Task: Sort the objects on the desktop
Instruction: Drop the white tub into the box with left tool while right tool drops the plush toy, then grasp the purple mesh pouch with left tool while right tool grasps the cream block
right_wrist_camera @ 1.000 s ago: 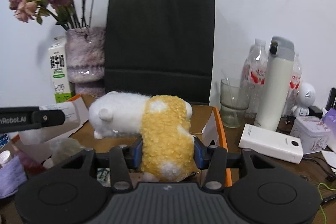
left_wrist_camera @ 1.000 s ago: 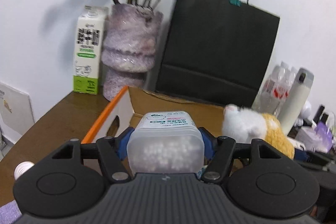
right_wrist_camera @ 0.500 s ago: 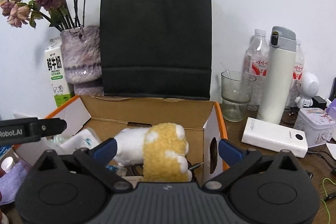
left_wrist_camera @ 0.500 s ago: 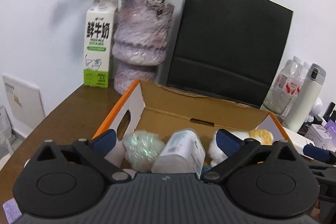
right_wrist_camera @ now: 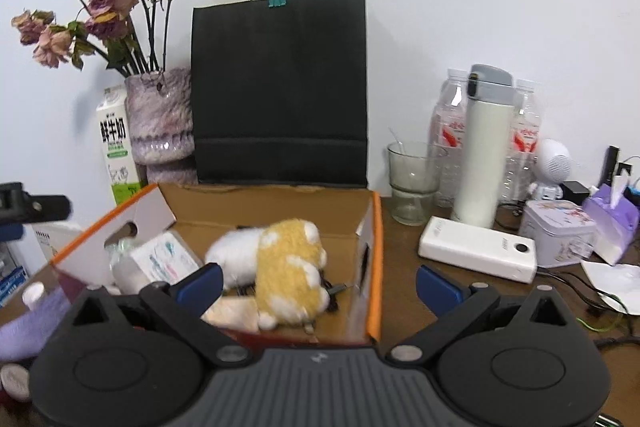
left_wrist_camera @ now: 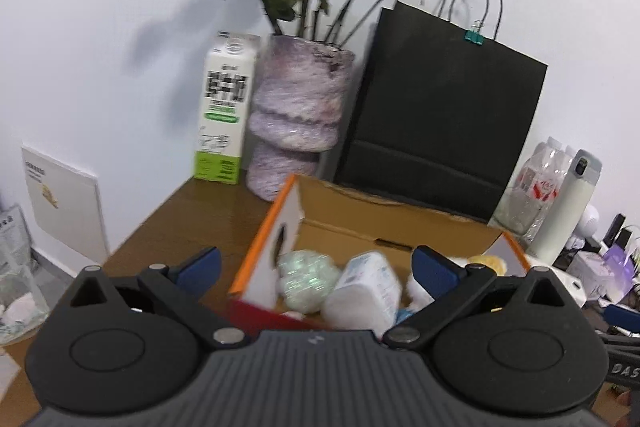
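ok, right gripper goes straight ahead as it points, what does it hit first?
Most likely the plush toy lying in the box. The right gripper is open, empty, and aimed down into the box at the toy. Depth is unclear; the box's near edge could catch first.

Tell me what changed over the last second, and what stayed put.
Both claws let go. The left claw released the plastic container, the right claw released the plush toy; both jaws have just been opening and stand wide with nothing between them. Container and toy now lie inside the cardboard box, and both claws have drawn back from it. The vase, milk carton and black bag stayed.
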`<action>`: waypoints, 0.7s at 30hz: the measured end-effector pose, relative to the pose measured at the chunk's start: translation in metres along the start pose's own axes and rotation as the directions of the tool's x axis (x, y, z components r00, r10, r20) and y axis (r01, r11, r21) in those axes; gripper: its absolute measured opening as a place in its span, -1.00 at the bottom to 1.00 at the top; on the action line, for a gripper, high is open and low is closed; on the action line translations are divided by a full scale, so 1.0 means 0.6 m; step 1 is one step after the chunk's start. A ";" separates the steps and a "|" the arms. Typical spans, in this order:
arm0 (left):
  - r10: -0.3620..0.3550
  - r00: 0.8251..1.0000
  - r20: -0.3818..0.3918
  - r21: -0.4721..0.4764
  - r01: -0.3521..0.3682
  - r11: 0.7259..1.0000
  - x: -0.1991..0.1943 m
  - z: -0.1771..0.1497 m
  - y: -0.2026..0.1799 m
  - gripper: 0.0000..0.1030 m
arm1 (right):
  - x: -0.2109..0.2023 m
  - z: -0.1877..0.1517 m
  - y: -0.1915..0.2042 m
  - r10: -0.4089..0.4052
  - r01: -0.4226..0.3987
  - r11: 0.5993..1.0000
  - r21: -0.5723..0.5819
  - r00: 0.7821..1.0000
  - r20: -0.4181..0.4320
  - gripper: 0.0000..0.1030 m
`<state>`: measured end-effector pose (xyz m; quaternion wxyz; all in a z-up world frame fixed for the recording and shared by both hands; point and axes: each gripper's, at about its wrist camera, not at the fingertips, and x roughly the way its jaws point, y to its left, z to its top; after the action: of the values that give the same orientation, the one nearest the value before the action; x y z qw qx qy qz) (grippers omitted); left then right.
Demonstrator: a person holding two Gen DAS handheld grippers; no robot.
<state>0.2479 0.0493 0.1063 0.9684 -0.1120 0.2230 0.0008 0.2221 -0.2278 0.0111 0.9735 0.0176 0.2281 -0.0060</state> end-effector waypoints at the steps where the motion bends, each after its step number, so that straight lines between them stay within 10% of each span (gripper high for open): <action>1: 0.010 1.000 0.001 -0.001 -0.010 1.000 -0.007 -0.003 0.009 1.00 | -0.004 -0.007 -0.002 -0.001 0.001 1.000 -0.004 1.000 -0.008 1.00; 21: 0.133 0.972 -0.192 0.098 -0.116 0.988 0.000 -0.091 0.138 1.00 | 0.008 -0.103 -0.014 -0.098 0.091 0.995 -0.045 0.979 -0.177 1.00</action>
<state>0.2202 0.1181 0.0408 0.9433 -0.0554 0.3248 0.0407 0.1989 -0.2341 -0.0470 0.9478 -0.0107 0.3154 -0.0463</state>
